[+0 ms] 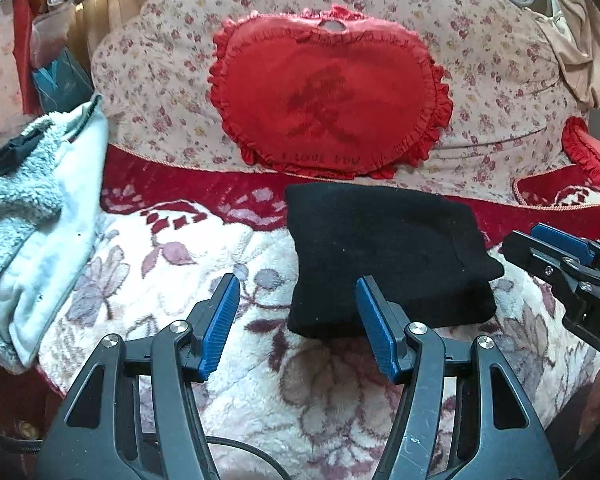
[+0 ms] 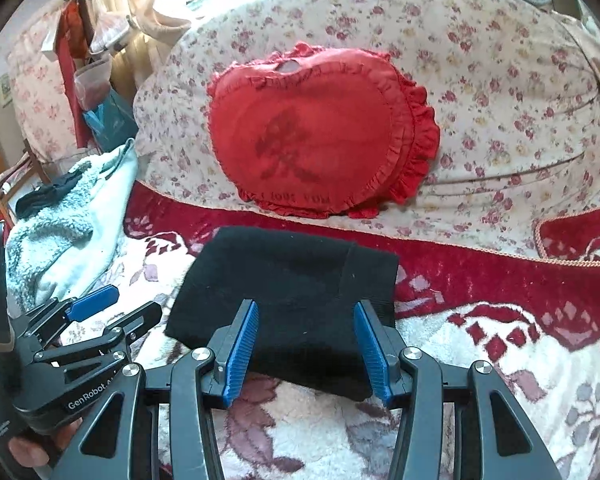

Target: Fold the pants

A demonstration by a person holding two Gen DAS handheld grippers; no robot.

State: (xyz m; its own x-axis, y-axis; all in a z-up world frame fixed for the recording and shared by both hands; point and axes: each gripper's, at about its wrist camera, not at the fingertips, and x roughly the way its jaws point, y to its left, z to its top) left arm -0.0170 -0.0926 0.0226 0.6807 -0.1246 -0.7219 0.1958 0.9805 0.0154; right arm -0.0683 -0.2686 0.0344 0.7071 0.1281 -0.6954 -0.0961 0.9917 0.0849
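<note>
The black pants (image 1: pixel 384 256) lie folded into a compact rectangle on the floral blanket (image 1: pixel 204 272); they also show in the right wrist view (image 2: pixel 288 300). My left gripper (image 1: pixel 296 320) is open and empty, just in front of the pants' near left corner. My right gripper (image 2: pixel 306 350) is open and empty, its fingers straddling the pants' near edge just above the cloth. The right gripper shows at the right edge of the left wrist view (image 1: pixel 560 256). The left gripper shows at the lower left of the right wrist view (image 2: pixel 112 312).
A red heart-shaped cushion (image 1: pixel 328 108) leans on the flowered sofa back (image 1: pixel 500 80). A pile of light blue fleecy clothing (image 1: pixel 40 216) lies at the left. A second red cushion (image 1: pixel 592 152) sits at the far right.
</note>
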